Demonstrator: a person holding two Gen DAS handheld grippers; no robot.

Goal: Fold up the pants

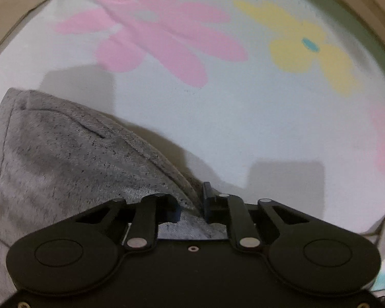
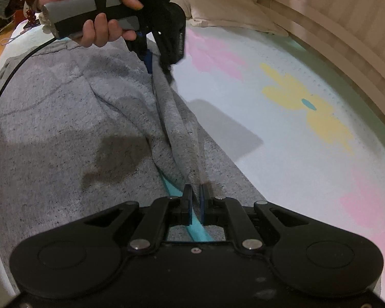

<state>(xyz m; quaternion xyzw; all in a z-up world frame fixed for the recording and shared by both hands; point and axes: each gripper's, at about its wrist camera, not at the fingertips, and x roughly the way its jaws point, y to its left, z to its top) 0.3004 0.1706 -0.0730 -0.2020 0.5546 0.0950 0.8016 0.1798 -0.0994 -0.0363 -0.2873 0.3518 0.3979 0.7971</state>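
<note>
Grey speckled pants (image 2: 64, 133) lie on a pale bedsheet with flower prints (image 2: 282, 118). My right gripper (image 2: 196, 197) is shut on the pants' edge, which stretches taut as a ridge away from it. At the far end of that ridge my left gripper (image 2: 161, 61), held by a hand, is shut on the same edge. In the left wrist view the left gripper (image 1: 192, 200) pinches a lifted fold of the pants (image 1: 71, 161), which drapes down to the left.
The sheet has a pink flower (image 1: 151, 38) and a yellow flower (image 1: 310, 48). A white pillow (image 2: 228, 7) lies at the head of the bed. A wooden bed frame (image 2: 346, 33) runs along the right. A black cable (image 2: 15, 69) trails over the pants.
</note>
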